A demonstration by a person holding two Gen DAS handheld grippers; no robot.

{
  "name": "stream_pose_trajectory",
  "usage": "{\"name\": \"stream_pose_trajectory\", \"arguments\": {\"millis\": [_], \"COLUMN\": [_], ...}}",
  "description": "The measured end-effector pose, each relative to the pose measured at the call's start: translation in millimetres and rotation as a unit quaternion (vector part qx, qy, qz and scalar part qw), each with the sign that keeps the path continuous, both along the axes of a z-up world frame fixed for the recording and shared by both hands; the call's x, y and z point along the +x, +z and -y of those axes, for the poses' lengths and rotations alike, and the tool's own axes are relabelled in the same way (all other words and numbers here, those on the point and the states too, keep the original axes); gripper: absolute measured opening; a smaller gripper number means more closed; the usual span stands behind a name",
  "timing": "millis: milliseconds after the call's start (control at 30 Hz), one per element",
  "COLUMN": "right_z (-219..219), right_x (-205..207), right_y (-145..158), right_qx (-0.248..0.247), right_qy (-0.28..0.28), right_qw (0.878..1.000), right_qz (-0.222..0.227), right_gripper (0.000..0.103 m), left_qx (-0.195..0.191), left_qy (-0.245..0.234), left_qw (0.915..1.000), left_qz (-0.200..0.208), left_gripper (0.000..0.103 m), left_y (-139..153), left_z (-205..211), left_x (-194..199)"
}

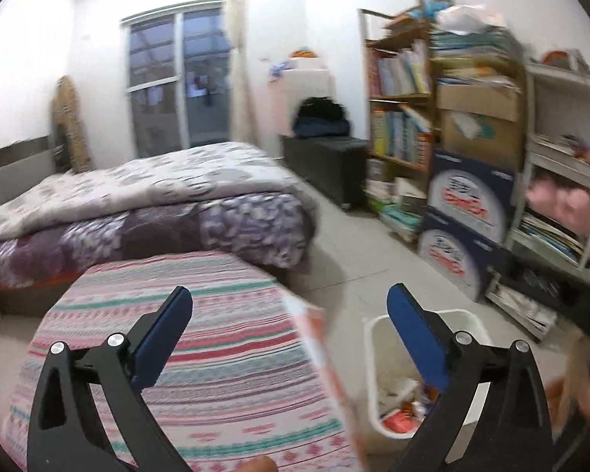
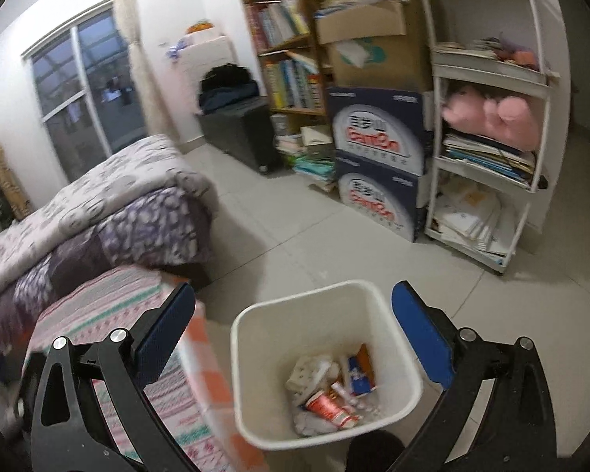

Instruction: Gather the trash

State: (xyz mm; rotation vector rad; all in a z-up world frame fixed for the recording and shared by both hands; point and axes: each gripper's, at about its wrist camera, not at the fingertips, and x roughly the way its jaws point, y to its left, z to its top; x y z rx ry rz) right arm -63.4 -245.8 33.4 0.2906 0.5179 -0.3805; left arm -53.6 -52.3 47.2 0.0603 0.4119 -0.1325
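**Both jaws empty, bin already holds trash**

Nearest to us, the left gripper [image 1: 289, 336] has its jaws spread wide with nothing between them, and the right gripper [image 2: 293, 332] is released in the same way and carries nothing. So we judge that no piece of trash is in hand at this moment.

Just beyond the right jaws, and a little below them, stands the white trash bin [image 2: 397, 354] on the floor [image 2: 295, 236]. Inside we see several pieces of trash [image 2: 334, 393]: crumpled paper, a red-and-white tube or wrapper, a small blue and orange carton. In the left view the same bin lies under the right-hand finger and is partly covered by it. From this we judge that a good part of the collecting is done.

Under the left jaws lies a striped cloth surface [image 1: 216, 334], maybe a worktop with a cover or a low bed; we cannot tell which. We find no loose trash on the part that shows. Beyond it is the bed [image 1: 137, 212] with folded quilts, then the bookshelf [image 1: 401, 98] and the stacked boxes [image 2: 373, 157], far from both jaws.

What remains is unclear. Both pictures are blurred, the lower edges are cut by the gripper frames, and an orange-white edge beside the bin is too smeared to name. The floor behind us is not shown.
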Motion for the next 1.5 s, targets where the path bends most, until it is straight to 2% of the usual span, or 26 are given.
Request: {"name": "stream_pose_trajectory", "arguments": {"millis": [133, 267, 467, 767, 1233, 1500], "right_z": [-33.0, -52.2, -64.7, -62.8, -77.5, -79.9], "right_x": [-12.6, -12.8, -3.0, 1.4, -3.2, -2.9], "right_y": [-2.1, -8.9, -25.2, -38.1, -36.7, -38.2], "right_qx": [-0.041, -0.070, -0.086, -0.061, -0.098, -0.097], "right_qy": [0.022, 0.042, 0.064, 0.082, 0.107, 0.112], "right_qw": [0.999, 0.996, 0.994, 0.995, 0.989, 0.989], "right_qz": [0.018, 0.020, -0.002, -0.009, 0.000, -0.002], "right_gripper": [0.096, 0.096, 0.096, 0.096, 0.096, 0.096], "left_qx": [-0.018, -0.017, -0.020, -0.010, -0.018, -0.012], "left_qy": [0.034, 0.053, 0.055, 0.060, 0.063, 0.068], "left_qw": [0.9986, 0.9964, 0.9958, 0.9959, 0.9947, 0.9943], "left_qz": [-0.036, -0.065, -0.070, -0.067, -0.079, -0.081], "left_gripper": [0.096, 0.096, 0.096, 0.096, 0.096, 0.096], "left_y": [-9.7, -20.3, -28.2, -31.1, -30.5, -32.4], "left_z": [-34.5, -53.1, -62.4, -58.6, -62.1, -61.6], "left_x": [6.7, 10.2, 9.7, 11.7, 12.7, 13.3]}}
